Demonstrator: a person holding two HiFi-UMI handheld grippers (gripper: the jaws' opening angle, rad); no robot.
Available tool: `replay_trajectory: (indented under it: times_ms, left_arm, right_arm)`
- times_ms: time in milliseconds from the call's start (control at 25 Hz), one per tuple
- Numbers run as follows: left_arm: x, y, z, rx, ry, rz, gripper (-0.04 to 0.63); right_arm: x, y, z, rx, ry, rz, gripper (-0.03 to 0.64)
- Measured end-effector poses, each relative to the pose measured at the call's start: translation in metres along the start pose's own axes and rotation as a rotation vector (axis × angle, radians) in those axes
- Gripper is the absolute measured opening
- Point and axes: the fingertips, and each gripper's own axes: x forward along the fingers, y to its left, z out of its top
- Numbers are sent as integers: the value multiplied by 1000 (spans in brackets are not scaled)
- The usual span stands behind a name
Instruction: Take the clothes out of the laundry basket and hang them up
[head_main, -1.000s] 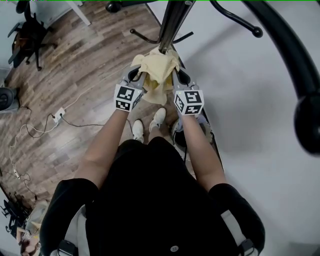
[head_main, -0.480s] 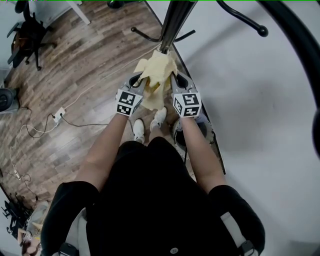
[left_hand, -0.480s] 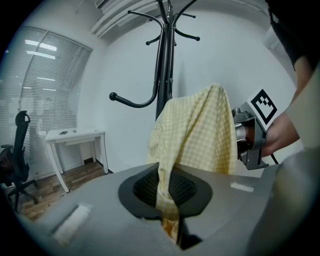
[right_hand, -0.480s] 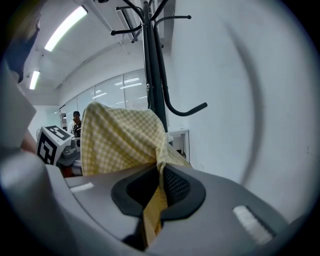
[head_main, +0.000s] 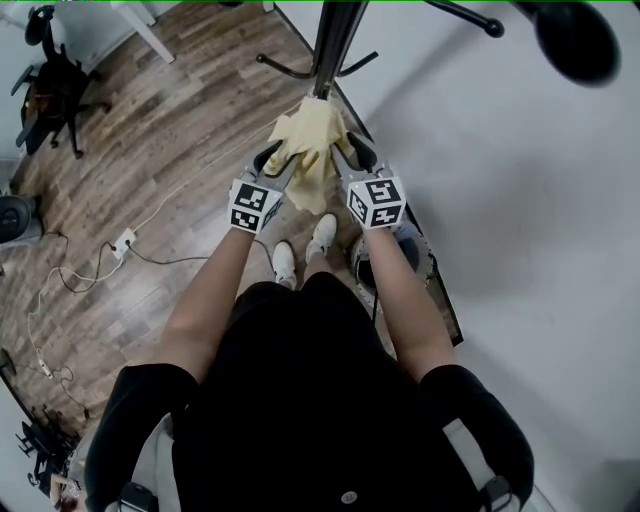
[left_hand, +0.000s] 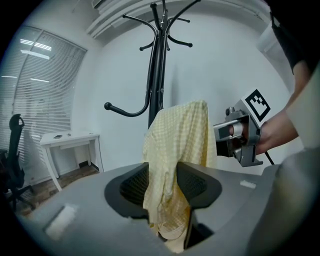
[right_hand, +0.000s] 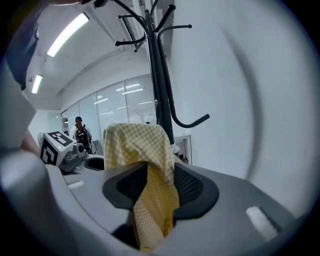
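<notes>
Left gripper: jaws apart and just been opening. The cloth hangs loose through the gap, and the pads do not clamp it.
Right gripper: jaws likewise apart and just been opening. A fold of the cloth drops between them, and the pads are not pressed on it.
Gripper position: both are held side by side at the foot of the stand, left gripper to the left of the pole and right gripper to the right. Each points toward the pole and slightly down.
Cloth: pale yellow, fine check pattern, bunched. It spans from one gripper to the other and rises to a peak between them. In the head view its top end meets the pole of the stand. Whether it rests on a hook cannot be told.
Stand: black coat stand with curved hooks at several heights, upright, close to the white wall.
Person: black top, bare forearms, white shoes just behind the grippers on the wood floor.
Surroundings: a cable and power strip lie on the floor to the left. A black chair stands at the far left, and a white table is by the blinds. A second person stands far off in the right gripper view.
</notes>
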Motion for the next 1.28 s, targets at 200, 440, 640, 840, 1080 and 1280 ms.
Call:
replay_trajectory:
  times_ms: [200, 440, 640, 840, 1080, 1280]
  left_arm:
    - [-17, -3, 11, 7, -16, -8, 181]
    - [-38, 4, 15, 26, -34, 3, 181]
    - [-52, 6, 21, 19, -42, 0, 183]
    - [-75, 0, 45, 30, -84, -26, 183]
    - [-100, -16, 82, 75, -158, -79, 183]
    - [-125, -44, 124, 105, -274, -142, 183]
  right_arm:
    - [-18, 1, 8, -12, -13, -30, 173]
    - [-38, 0, 7, -14, -17, -64, 184]
    - [-51, 2, 11, -21, -29, -82, 187]
    - [-71, 16, 33, -30, -78, -92, 189]
    - [-100, 43, 67, -68, -164, -71, 189]
    - [-135, 74, 93, -97, -222, -45, 181]
